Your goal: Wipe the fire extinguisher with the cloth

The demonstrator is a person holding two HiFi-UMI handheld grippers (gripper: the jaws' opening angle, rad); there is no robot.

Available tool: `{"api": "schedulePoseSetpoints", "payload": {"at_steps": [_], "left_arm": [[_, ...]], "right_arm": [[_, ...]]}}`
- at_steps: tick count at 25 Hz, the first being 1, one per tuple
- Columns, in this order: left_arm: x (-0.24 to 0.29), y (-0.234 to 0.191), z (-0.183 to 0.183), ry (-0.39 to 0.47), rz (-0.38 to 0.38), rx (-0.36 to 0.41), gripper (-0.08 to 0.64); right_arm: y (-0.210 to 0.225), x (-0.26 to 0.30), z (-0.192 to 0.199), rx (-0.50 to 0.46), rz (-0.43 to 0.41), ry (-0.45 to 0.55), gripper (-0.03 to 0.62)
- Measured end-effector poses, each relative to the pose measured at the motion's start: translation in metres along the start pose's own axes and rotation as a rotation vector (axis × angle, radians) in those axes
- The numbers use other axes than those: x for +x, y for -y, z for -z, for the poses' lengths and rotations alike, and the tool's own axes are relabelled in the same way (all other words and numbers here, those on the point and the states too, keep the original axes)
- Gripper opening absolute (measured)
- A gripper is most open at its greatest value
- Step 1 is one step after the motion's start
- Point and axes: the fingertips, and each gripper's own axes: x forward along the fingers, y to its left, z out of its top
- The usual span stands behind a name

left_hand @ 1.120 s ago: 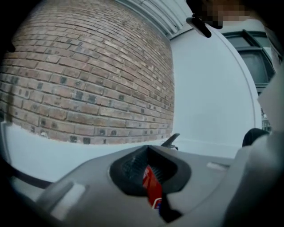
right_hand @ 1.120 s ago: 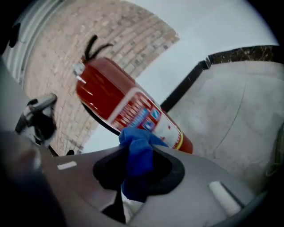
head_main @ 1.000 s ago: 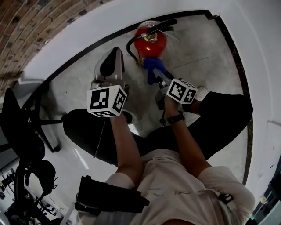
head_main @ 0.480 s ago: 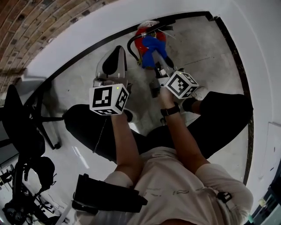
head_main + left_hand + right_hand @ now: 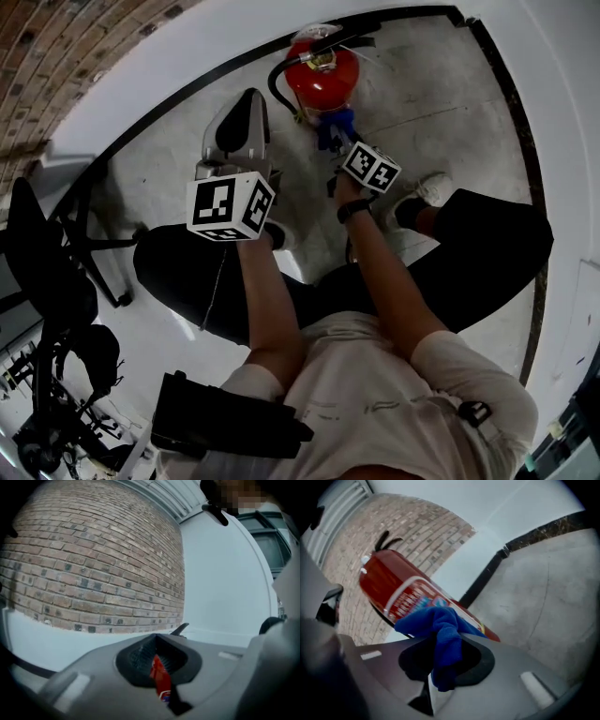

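The red fire extinguisher [image 5: 319, 77] stands on the grey floor by the white wall, with its black hose and handle on top. My right gripper [image 5: 339, 141] is shut on a blue cloth [image 5: 335, 125] that touches the extinguisher's near side. The right gripper view has the cloth [image 5: 440, 630] bunched between the jaws against the labelled red cylinder [image 5: 401, 592]. My left gripper [image 5: 248, 103] hovers to the left of the extinguisher, jaws together and holding nothing. In the left gripper view only a sliver of the red extinguisher [image 5: 159, 681] peeks past the jaws.
A black office chair [image 5: 52, 272] stands at the left, with a black bag [image 5: 225, 427] near the person's hip. The person's dark trouser legs and a white shoe [image 5: 431, 190] lie below the extinguisher. A black baseboard [image 5: 187, 101] runs along the white wall, with brick beyond.
The right gripper carried the cloth up over the red body half a second ago and has brought it back down to the near side. The left gripper has barely moved.
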Motion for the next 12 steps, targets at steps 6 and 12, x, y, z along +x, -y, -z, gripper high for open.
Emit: {"api": "schedulePoseSetpoints", "payload": {"at_steps": [6, 12], "left_arm": [[0.005, -0.003, 0.013, -0.031, 0.004, -0.014, 0.000], [0.005, -0.012, 0.038, -0.081, -0.029, -0.016, 0.000]], "right_arm": [[0.093, 0.040, 0.067, 0.067, 0.161, -0.186, 0.074], [0.136, 0.075, 0.134, 0.058, 0.251, -0.442, 0.078]]}}
